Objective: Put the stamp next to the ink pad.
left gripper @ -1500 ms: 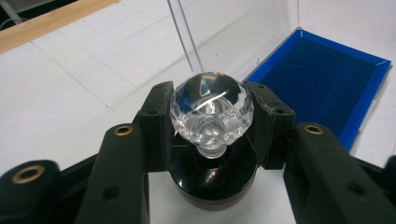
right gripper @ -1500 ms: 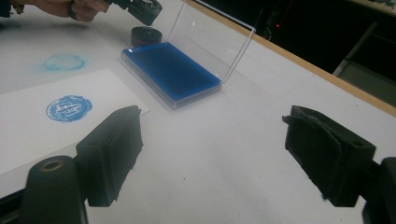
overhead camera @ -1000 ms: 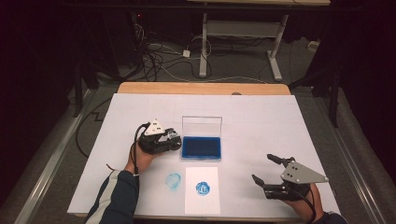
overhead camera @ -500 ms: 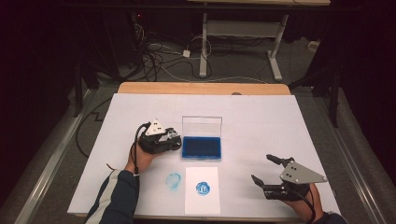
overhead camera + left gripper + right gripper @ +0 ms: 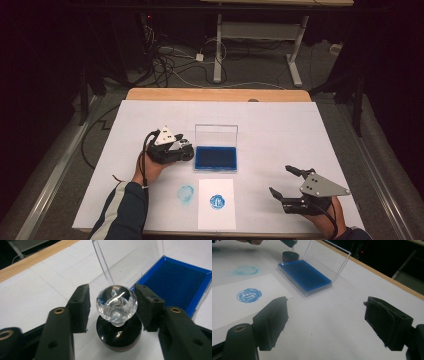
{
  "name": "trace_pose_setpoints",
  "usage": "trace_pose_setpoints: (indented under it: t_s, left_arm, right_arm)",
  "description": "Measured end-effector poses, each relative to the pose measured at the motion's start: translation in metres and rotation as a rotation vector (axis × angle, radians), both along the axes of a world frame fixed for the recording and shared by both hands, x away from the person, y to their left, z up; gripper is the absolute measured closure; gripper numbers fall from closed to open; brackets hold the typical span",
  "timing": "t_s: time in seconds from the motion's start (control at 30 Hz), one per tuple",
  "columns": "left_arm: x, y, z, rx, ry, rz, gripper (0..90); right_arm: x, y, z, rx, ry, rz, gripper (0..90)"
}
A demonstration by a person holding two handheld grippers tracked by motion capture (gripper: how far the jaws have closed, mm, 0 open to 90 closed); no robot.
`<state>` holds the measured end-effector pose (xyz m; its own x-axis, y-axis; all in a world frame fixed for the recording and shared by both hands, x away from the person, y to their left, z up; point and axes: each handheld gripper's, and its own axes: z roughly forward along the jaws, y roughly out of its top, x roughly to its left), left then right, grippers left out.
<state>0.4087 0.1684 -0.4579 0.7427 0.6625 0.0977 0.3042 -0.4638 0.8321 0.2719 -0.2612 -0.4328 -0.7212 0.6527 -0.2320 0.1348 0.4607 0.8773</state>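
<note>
A stamp with a clear faceted knob (image 5: 116, 305) on a black round base (image 5: 118, 333) stands on the white table cover beside the blue ink pad (image 5: 216, 157). My left gripper (image 5: 186, 150) is open, its jaws on either side of the knob; a gap shows at the left pad (image 5: 79, 307). The ink pad (image 5: 182, 287) lies open with its clear lid (image 5: 216, 134) raised. A white sheet (image 5: 216, 220) in front of it carries a round blue print (image 5: 217, 201). My right gripper (image 5: 280, 180) rests open and empty at the front right, facing the ink pad (image 5: 304, 275) and the stamp (image 5: 290, 256).
A faint blue ring smudge (image 5: 186, 193) marks the table cover left of the sheet. The white cover (image 5: 280, 130) ends at a wooden table edge (image 5: 215, 94) at the back. Dark floor with cables and a desk frame lies beyond.
</note>
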Motion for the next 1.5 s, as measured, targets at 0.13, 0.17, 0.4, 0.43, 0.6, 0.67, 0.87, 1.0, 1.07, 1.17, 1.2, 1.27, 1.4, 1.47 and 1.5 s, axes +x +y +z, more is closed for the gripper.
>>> trace_pose_setpoints:
  t_s: [0.13,0.17,0.4,0.43,0.6,0.67,0.87,1.0,1.07,1.17,1.2,1.27,1.4,1.47,1.5]
  left_arm:
    - [-0.002,0.001,0.003,-0.014,-0.023,0.007,37.7]
    - [-0.002,0.001,0.004,-0.009,-0.030,0.013,34.5]
    - [-0.007,0.002,0.012,-0.019,-0.077,0.046,28.6]
    - [-0.007,0.003,0.014,-0.020,-0.079,0.047,26.1]
    - [-0.010,0.003,0.018,-0.014,-0.097,0.055,26.0]
    - [-0.011,0.002,0.020,-0.008,-0.102,0.053,26.0]
    - [-0.016,-0.001,0.024,0.006,-0.137,0.052,18.8]
    - [-0.021,-0.005,0.027,0.023,-0.160,0.035,18.6]
    - [-0.024,-0.007,0.029,0.031,-0.172,0.041,19.1]
    - [-0.028,-0.010,0.032,0.034,-0.199,0.031,19.3]
    - [-0.030,-0.011,0.033,0.037,-0.209,0.031,19.2]
    - [-0.034,-0.013,0.035,0.043,-0.225,0.023,19.0]
    - [-0.041,-0.017,0.037,0.050,-0.250,0.005,19.0]
    - [-0.043,-0.018,0.038,0.053,-0.253,-0.005,19.0]
    - [-0.044,-0.019,0.039,0.057,-0.260,-0.003,19.0]
  right_arm:
    - [0.000,0.000,0.000,-0.004,-0.001,0.003,18.6]
    - [0.000,0.000,0.000,-0.004,-0.001,0.003,18.6]
    - [0.000,0.001,-0.001,-0.004,0.003,0.007,18.8]
    - [0.000,0.001,-0.001,-0.005,0.002,0.009,18.8]
    - [0.000,0.002,-0.001,-0.007,0.002,0.008,18.8]
    - [-0.001,0.002,-0.001,-0.007,0.005,0.010,18.7]
    - [0.000,0.002,-0.001,-0.007,0.004,0.010,18.8]
    - [0.000,0.002,-0.002,-0.005,0.008,0.011,18.8]
    - [0.000,0.002,-0.002,-0.008,0.005,0.010,18.7]
    - [0.000,0.001,-0.001,-0.007,0.004,0.009,18.8]
    - [0.000,0.001,-0.001,-0.005,0.005,0.007,18.8]
    - [0.000,0.001,-0.001,-0.005,0.006,0.009,18.9]
    - [0.000,0.002,-0.002,-0.008,0.006,0.010,19.0]
    - [0.000,0.002,-0.002,-0.006,0.006,0.010,18.9]
    - [0.000,0.002,-0.002,-0.008,0.006,0.010,18.9]
